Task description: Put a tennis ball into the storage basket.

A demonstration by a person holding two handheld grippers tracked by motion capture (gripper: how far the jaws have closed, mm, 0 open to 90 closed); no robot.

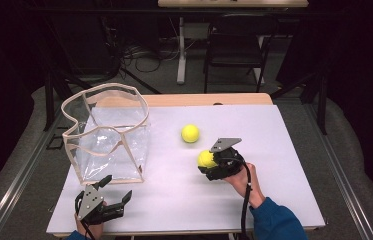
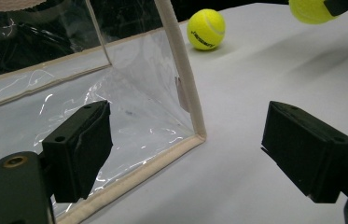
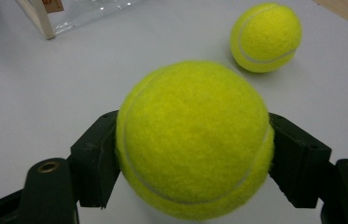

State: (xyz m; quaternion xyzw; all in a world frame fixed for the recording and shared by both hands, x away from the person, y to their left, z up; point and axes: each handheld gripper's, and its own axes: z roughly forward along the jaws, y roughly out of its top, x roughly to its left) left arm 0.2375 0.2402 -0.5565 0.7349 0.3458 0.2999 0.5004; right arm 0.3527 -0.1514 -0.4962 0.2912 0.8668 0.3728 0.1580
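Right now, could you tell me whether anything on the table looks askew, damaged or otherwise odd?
Only the clear bag: its cream-trimmed rim is buckled and dented inward at the left, so the mouth is uneven. Otherwise nothing stands out: the right gripper holds one tennis ball, the second ball lies on the table, and the left gripper is open.

The worktop (image 1: 274,150), white-covered with a wooden far edge, is standing on grey carpet (image 1: 344,150). Beyond the worktop, a black folding chair (image 1: 236,47) and a white desk leg (image 1: 181,50) are standing among loose cables (image 1: 144,55). Dark curtains (image 1: 354,45) are enclosing the worktop on both sides.
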